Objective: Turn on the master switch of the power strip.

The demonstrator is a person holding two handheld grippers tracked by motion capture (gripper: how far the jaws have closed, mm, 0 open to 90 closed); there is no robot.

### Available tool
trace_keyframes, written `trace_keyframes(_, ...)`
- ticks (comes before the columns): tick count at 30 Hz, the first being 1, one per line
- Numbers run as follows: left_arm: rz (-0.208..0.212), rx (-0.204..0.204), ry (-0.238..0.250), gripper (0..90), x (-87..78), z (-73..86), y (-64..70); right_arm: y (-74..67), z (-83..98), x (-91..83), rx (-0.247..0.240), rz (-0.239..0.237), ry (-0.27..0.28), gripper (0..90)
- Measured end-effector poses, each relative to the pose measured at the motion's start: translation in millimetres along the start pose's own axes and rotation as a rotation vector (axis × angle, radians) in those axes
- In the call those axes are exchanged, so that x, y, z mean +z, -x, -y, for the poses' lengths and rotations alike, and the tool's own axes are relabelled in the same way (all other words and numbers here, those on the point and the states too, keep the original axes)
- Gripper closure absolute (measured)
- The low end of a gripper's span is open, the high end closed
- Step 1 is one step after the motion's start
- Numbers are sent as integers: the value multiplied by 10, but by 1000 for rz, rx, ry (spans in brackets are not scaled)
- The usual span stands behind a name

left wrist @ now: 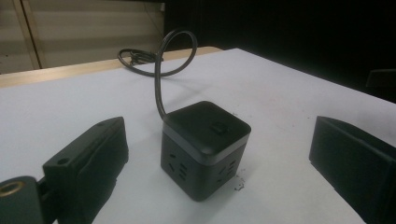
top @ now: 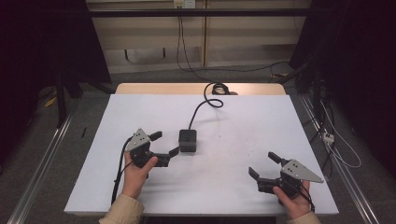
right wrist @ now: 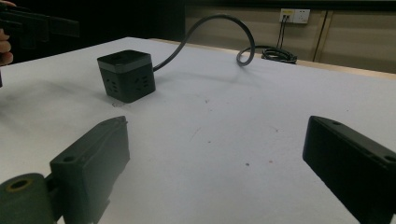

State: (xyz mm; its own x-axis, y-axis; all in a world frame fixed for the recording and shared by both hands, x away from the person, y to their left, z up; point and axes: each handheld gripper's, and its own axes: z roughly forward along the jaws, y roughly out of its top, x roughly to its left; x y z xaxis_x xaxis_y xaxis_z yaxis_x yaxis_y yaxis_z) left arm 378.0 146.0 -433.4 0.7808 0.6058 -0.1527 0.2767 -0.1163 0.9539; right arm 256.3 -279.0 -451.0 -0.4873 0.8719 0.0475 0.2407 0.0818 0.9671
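**Left gripper at the socket cube, both sets of fingers apart**

In the left gripper view the 2 black fingers (left wrist: 88, 163) stand wide apart at the lower corners of the frame, and the black socket cube (left wrist: 204, 148) sits between and just beyond them, touching neither. The cube rests flat on the white desk (left wrist: 289, 98), with socket holes on its 2 near faces and a small button on top.

In the high view the left gripper (top: 166, 143) lies left of centre, its fingers spread, the lower one just beside the cube (top: 187, 140). The hand (top: 137, 173) holding it comes up from the bottom edge.

The cube's black cable (top: 201, 105) runs up the frame and ends in a coil at the desk's far edge.

The right gripper (top: 264, 164) sits at the lower right of the high view, well apart from the cube, its fingers also spread with nothing between them. In the right gripper view those fingers (right wrist: 93, 158) frame bare desk, and the cube (right wrist: 126, 75) stands in the upper left.
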Motion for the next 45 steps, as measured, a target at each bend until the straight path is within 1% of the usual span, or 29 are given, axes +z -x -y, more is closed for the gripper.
trace_keyframes(11,8,-1,-4,41,77,-24,9,-1,0,1,-2,-2,0,66)
trace_keyframes(20,27,-5,-7,40,156,-35,25,-1,0,1,-3,-3,0,66)
trace_keyframes(26,21,-16,-10,43,184,-39,17,0,-1,-2,-2,-2,0,66)
trace_keyframes(31,18,-17,-4,54,188,-48,5,0,0,0,-1,-3,0,66)
trace_keyframes(33,17,-20,1,62,193,-56,4,0,-1,-1,-2,-3,0,67)
trace_keyframes(38,15,-12,-2,87,225,-69,2,2,0,-2,-3,-2,1,67)
trace_keyframes(44,12,6,-3,135,250,-84,4,2,-1,-4,-2,0,3,67)
trace_keyframes(45,8,2,1,148,253,-88,10,2,-1,-5,-2,0,3,67)
